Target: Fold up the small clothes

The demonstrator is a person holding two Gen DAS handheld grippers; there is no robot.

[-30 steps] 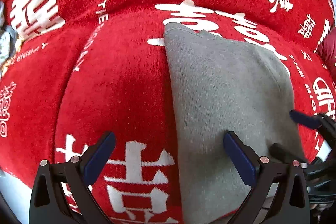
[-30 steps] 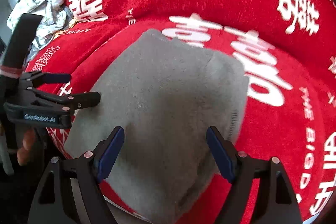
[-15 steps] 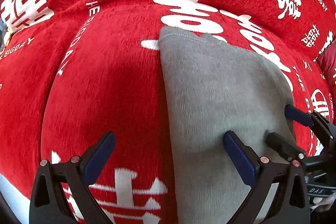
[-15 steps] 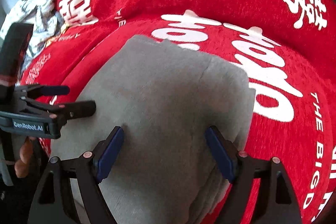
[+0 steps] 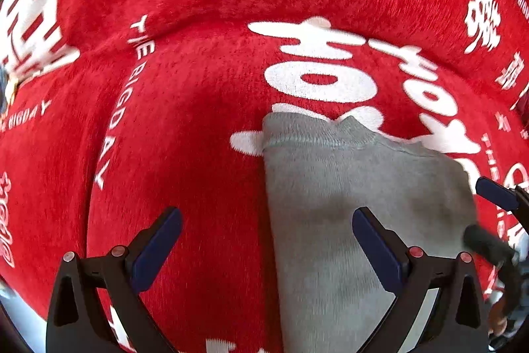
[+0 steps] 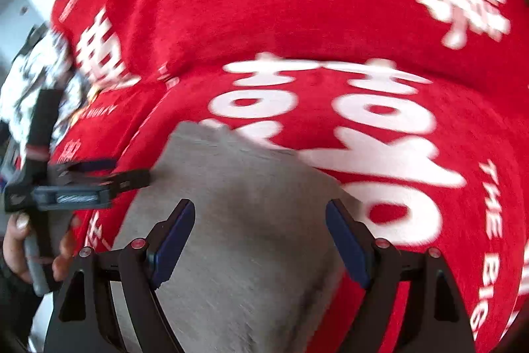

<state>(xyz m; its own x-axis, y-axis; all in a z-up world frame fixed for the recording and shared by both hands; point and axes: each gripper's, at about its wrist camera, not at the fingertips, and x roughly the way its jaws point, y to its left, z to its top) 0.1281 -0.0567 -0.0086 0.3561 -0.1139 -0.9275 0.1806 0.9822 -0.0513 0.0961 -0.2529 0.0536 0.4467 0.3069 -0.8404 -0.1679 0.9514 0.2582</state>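
Landmark: grey garment (image 5: 347,204), a small knitted piece lying flat on the red blanket (image 5: 185,121); all places below are given relative to it.
Garment position: spread on the blanket's lower middle, its stitched far hem just below the large white printed characters (image 5: 317,78); its straight left edge runs toward the camera in the left wrist view. It appears already doubled, though the layers cannot be counted.
Left gripper (image 5: 264,240): fingers spread wide and holding nothing; it straddles the garment's left edge, the right finger over the grey cloth, the left finger over bare blanket.
Right gripper (image 6: 261,240): fingers likewise parted and empty, poised over the garment's near half, its right finger at the garment's right border. The view is motion-blurred, so contact with the cloth cannot be told.
Cross-views: the right gripper's tips show at the garment's right edge in the left wrist view; the left gripper shows at the garment's left edge in the right wrist view, with the person's hand (image 6: 20,247) on its handle.
Surroundings: crumpled pale cloth (image 6: 36,71) lies well to the left of the garment, off the blanket's main panel.
Step in hand (judgement): between folds, both tools free above the cloth.
Next move (judgement): each gripper would need to descend to a near corner or edge, pinch all layers together, and carry them evenly toward the far hem.
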